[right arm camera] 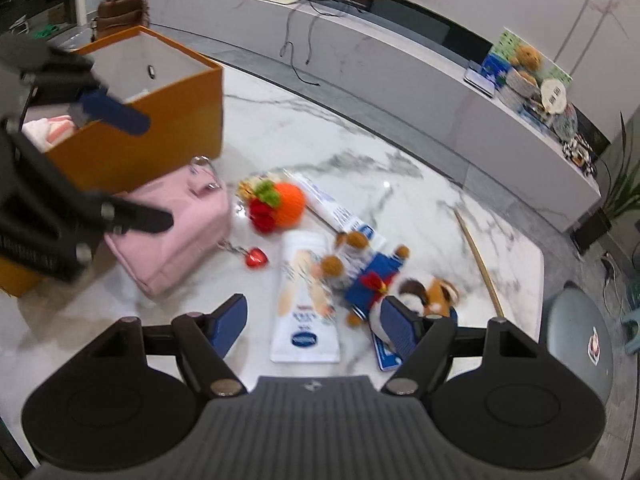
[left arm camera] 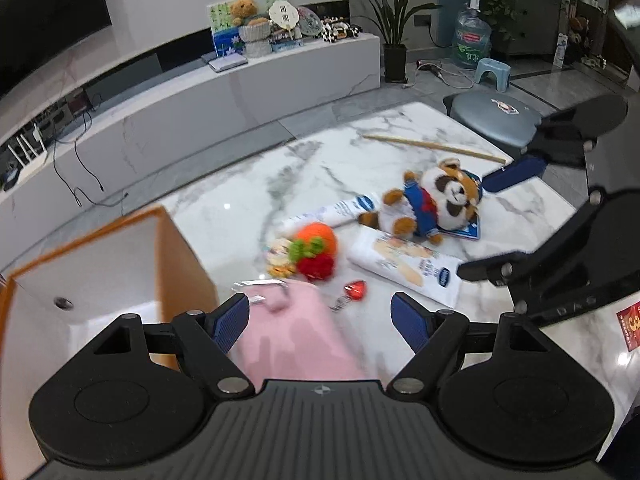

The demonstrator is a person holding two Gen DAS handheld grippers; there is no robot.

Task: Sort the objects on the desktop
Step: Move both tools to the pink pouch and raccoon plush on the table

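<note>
Status: sorting is at an early stage, judging by the layout. The orange box [right arm camera: 132, 136], upper left of the right wrist frame, already holds at least one pink-and-white soft item; most objects remain on the marble tabletop [left arm camera: 248, 184].

Left to right in the left wrist frame:
- Orange box [left arm camera: 92, 280], lower left: rigid, smooth, white inside.
- Pink pouch [left arm camera: 296, 332], lower centre: matte fabric, rectangular, with a red heart charm [left arm camera: 356, 290] on a chain.
- Knitted fruit toy [left arm camera: 316, 248], centre: fuzzy orange, red and green yarn.
- Two white tubes [left arm camera: 404, 266], centre right: glossy, flat, printed.
- Plush raccoon [left arm camera: 432, 204], right of centre: furry, blue outfit, lying on a blue-edged card.
- Wooden stick [left arm camera: 432, 146], upper right: thin, straight.

Left gripper [left arm camera: 320, 322]: jaws open, empty, over the pouch. Right gripper [right arm camera: 314, 326]: jaws open, empty, above a tube and the raccoon.
</note>
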